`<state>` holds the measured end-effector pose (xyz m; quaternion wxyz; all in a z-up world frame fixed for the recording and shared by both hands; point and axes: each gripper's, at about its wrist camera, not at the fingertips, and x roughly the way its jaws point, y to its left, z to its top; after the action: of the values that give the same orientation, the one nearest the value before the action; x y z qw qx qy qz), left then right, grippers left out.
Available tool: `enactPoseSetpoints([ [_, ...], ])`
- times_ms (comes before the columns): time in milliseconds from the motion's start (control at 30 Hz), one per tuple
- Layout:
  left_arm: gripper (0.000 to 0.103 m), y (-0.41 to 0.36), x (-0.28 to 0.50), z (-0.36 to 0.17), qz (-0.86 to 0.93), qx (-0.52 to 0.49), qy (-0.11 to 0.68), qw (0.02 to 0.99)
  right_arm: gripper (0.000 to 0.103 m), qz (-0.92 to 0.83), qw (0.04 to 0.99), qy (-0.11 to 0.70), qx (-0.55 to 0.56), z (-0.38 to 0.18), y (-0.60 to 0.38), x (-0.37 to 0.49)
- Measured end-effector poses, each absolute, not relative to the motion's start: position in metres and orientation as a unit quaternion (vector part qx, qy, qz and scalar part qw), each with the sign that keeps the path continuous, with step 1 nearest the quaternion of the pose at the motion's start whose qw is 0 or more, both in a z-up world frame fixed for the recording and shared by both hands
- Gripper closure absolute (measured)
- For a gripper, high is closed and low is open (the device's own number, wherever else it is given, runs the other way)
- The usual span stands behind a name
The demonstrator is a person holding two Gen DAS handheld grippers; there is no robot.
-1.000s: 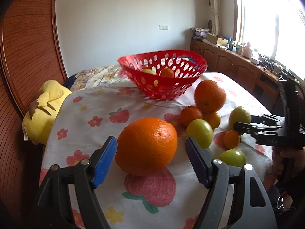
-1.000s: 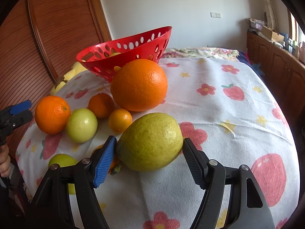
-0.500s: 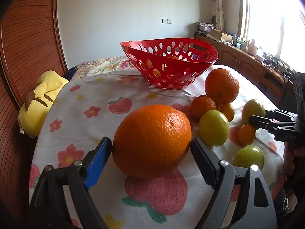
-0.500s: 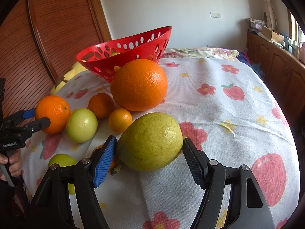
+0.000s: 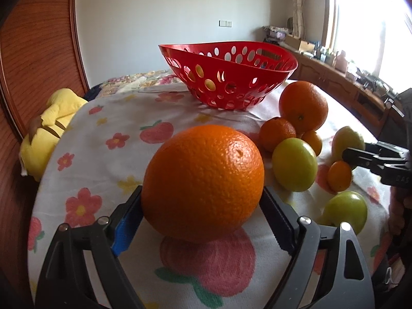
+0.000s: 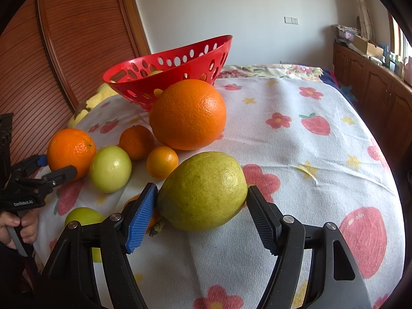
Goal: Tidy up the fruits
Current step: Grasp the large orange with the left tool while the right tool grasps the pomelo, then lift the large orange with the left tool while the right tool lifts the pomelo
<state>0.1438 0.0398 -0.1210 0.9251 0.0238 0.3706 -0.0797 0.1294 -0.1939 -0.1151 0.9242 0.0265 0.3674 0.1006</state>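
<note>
My left gripper (image 5: 202, 219) is shut on a big orange (image 5: 203, 181) that rests on the flowered tablecloth; both pads touch its sides. That orange also shows in the right wrist view (image 6: 70, 149). My right gripper (image 6: 200, 208) has its pads against a large yellow-green citrus fruit (image 6: 203, 190) lying on the cloth. A red perforated basket (image 5: 229, 77) stands behind with fruit inside; it also shows in the right wrist view (image 6: 170, 64). Another big orange (image 6: 188, 114), small oranges and green fruits (image 6: 110, 168) lie between the grippers.
A yellow plush toy (image 5: 49, 128) lies at the table's left edge beside a wooden panel. Wooden cabinets (image 6: 373, 77) run along the right wall under a bright window. The tablecloth (image 6: 296, 154) spreads open to the right of the fruit cluster.
My left gripper has moved forward and lower around the big orange and its pads have closed onto it. The right gripper has closed slightly on the yellow-green fruit without moving.
</note>
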Motion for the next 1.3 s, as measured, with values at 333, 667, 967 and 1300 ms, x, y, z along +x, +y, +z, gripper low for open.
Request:
enactPoseSetpoints([
  [333, 0.016, 0.035, 0.151, -0.115, -0.08, 0.038, 0.366, 0.926, 0.03, 0.101, 0.924, 0.368, 0.027, -0.115, -0.194, 0.13],
  [667, 0.016, 0.04, 0.163, -0.113, -0.084, 0.021, 0.37, 0.925, 0.03, 0.101, 0.924, 0.368, 0.028, -0.115, -0.194, 0.129],
  [967, 0.017, 0.05, 0.172, -0.114, -0.093, -0.022, 0.367, 0.925, 0.03, 0.101, 0.924, 0.368, 0.028, -0.115, -0.194, 0.129],
  [1300, 0.018, 0.047, 0.167, -0.114, -0.091, -0.017, 0.361, 0.928, 0.03, 0.101, 0.924, 0.368, 0.028, -0.115, -0.194, 0.129],
])
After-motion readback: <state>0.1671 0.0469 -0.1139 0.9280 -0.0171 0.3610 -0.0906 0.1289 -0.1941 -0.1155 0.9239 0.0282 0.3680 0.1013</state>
